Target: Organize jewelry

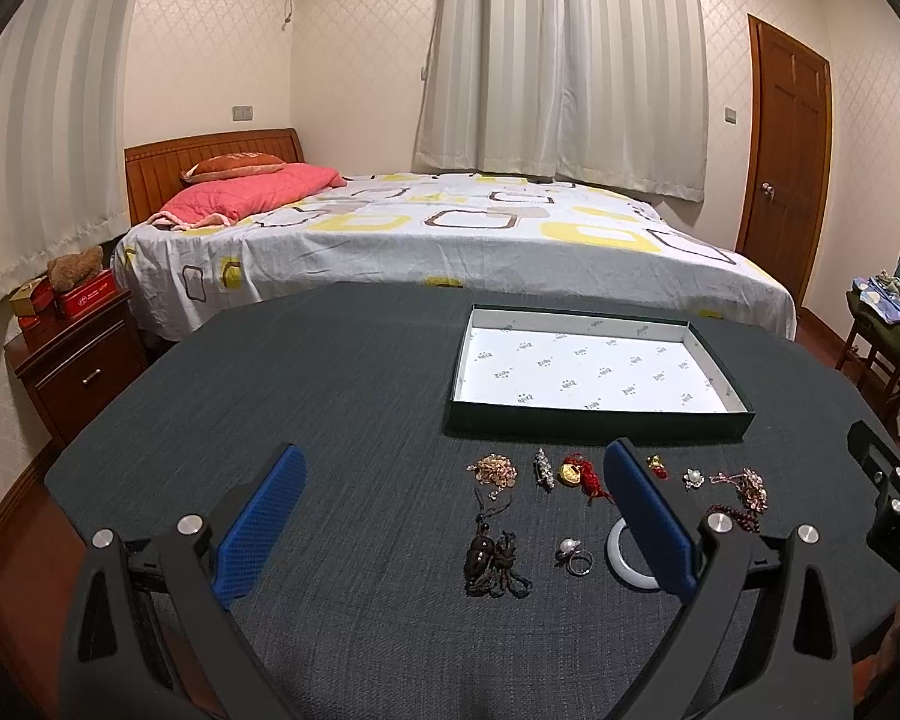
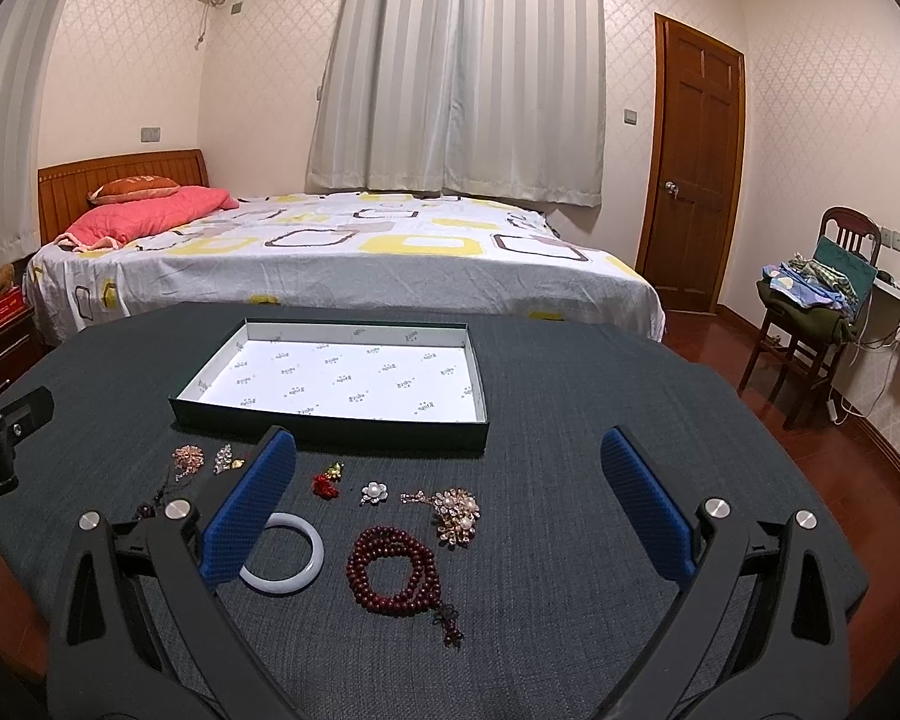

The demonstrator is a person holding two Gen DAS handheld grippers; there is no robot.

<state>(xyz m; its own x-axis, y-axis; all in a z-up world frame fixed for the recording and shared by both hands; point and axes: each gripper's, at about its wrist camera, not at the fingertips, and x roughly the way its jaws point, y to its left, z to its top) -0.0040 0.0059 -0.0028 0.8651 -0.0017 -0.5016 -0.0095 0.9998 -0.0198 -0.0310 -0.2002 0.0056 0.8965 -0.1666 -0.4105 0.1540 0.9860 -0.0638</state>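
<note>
Both tools released, holding nothing: left gripper [image 1: 453, 495] wide over near row, right gripper [image 2: 447, 480] wide above red bead bracelet [image 2: 393, 564]; jewelry spread apart on dark cloth [image 1: 330, 390] for single picks; empty tray [image 2: 330, 420] just beyond, ready to receive

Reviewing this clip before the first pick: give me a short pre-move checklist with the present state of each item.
1. Left gripper open, holding nothing: ok.
2. Right gripper open, holding nothing: ok.
3. Box open on the table, nothing yet inside: ok.
4. Jewelry lies apart enough to grasp singly; the white bangle and red bead bracelet do not touch: ok.
5. Bangle fully visible: not ok, a blue finger pad hides part of it in both views.
6. Dark cord pendant untangled: cannot tell.
</note>
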